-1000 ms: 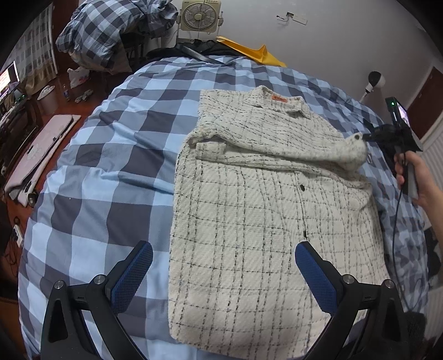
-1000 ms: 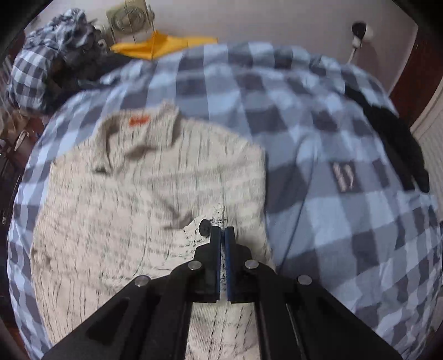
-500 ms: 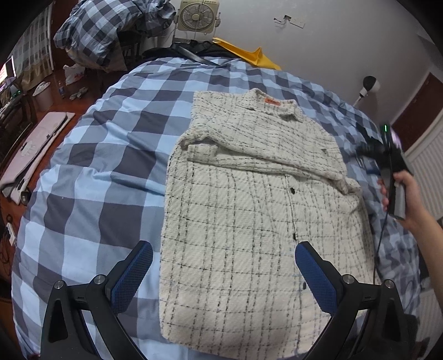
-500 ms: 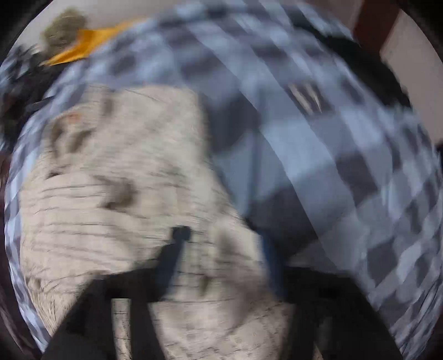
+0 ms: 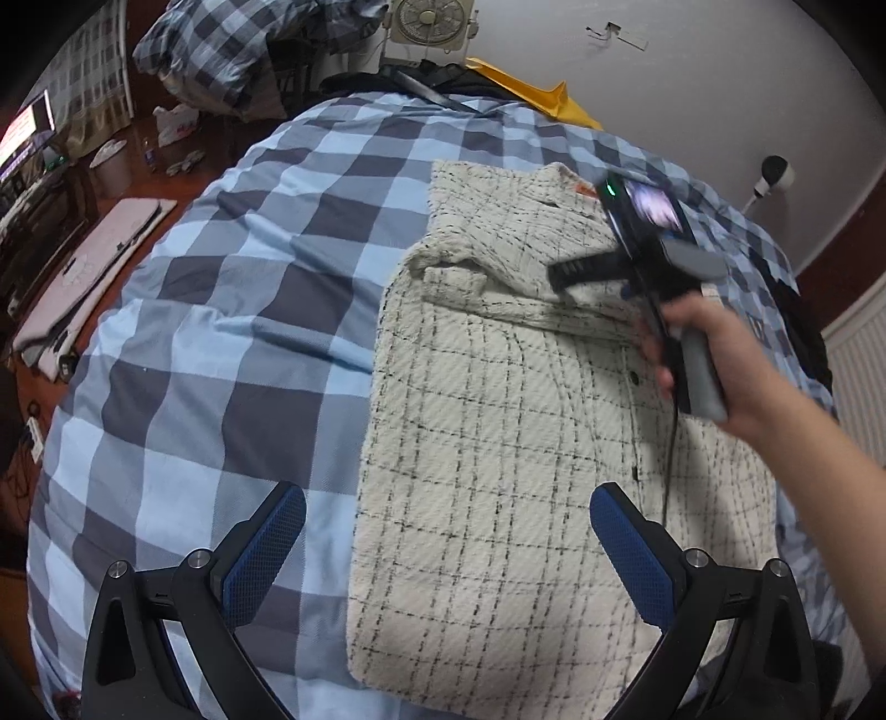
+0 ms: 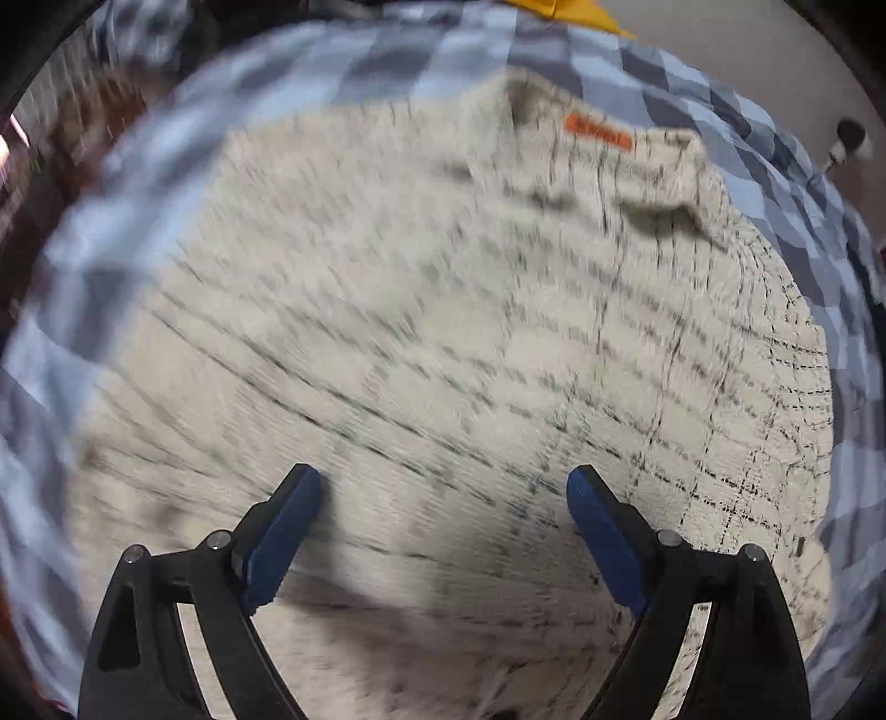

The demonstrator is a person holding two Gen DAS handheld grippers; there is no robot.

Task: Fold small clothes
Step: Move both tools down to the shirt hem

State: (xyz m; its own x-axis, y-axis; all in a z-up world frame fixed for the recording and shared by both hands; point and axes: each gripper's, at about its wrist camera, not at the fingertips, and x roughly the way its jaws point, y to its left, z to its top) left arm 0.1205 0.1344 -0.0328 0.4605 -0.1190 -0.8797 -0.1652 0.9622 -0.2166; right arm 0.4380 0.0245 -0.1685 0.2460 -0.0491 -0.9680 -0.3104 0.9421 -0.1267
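Note:
A cream checked shirt [image 5: 498,421] with black grid lines and an orange collar label lies on the blue checked bed, both sleeves folded across its chest. It fills the blurred right wrist view [image 6: 443,332]. My left gripper [image 5: 443,554] is open and empty, above the shirt's lower hem. My right gripper [image 6: 443,526] is open and empty, hovering over the shirt's chest; in the left wrist view it [image 5: 565,274] is held in a hand above the folded sleeves.
The blue checked duvet [image 5: 221,332] covers the bed. A yellow cloth [image 5: 531,97], a fan [image 5: 429,19] and a checked pillow pile [image 5: 238,50] are at the far end. Floor clutter [image 5: 83,266] lies to the left. A dark garment [image 5: 808,343] lies at the right edge.
My right gripper let go of the right sleeve, opened, and swung left over the shirt's chest. The sleeve now lies folded across the shirt. The left gripper stayed open and shifted slightly.

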